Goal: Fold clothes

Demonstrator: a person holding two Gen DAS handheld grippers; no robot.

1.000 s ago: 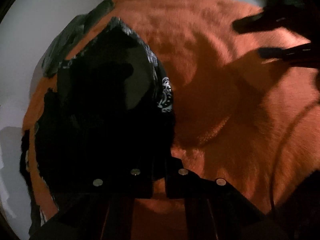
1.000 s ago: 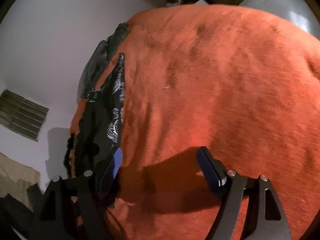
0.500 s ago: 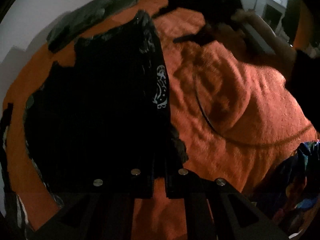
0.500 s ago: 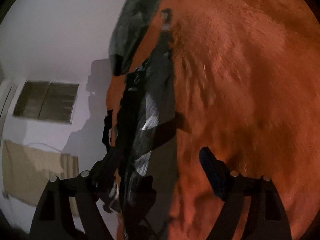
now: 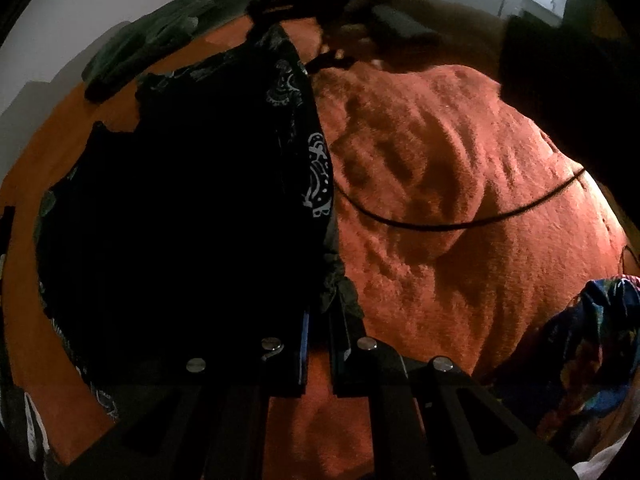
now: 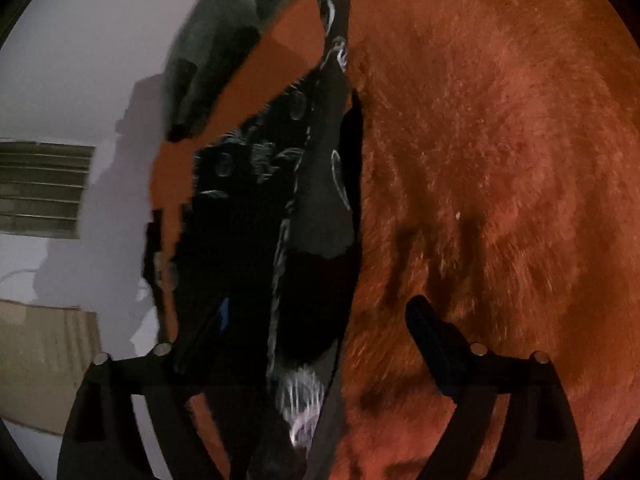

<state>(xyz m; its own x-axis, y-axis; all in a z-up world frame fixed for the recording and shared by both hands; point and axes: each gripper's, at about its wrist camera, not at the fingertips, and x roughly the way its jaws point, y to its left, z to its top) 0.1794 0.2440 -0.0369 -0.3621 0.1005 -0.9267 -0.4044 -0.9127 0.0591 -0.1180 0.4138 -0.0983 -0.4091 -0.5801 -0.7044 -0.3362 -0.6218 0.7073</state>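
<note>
A black garment with a white pattern point(image 5: 180, 208) lies spread on the orange blanket point(image 5: 460, 160). My left gripper point(image 5: 322, 320) is shut on the garment's near right corner, where bunched fabric shows between the fingers. In the left wrist view a hand holds my right gripper point(image 5: 304, 28) at the garment's far corner. In the right wrist view the right gripper point(image 6: 320, 308) straddles the garment point(image 6: 320, 200). Its jaws are closing with the garment's edge between them, and the pads stand apart from the cloth. The left finger point(image 6: 218, 320) is half hidden in the dark fabric.
A dark green garment point(image 5: 160, 44) lies at the blanket's far edge by the white wall point(image 6: 80, 60). A colourful printed cloth point(image 5: 580, 344) sits at the near right. A thin black cable point(image 5: 440, 226) crosses the blanket. A wall vent point(image 6: 40, 188) shows at left.
My right gripper swept across the blanket to the garment's far corner and its jaws narrowed. The left gripper, still shut on the garment, rose and tilted, and the garment now lies flatter.
</note>
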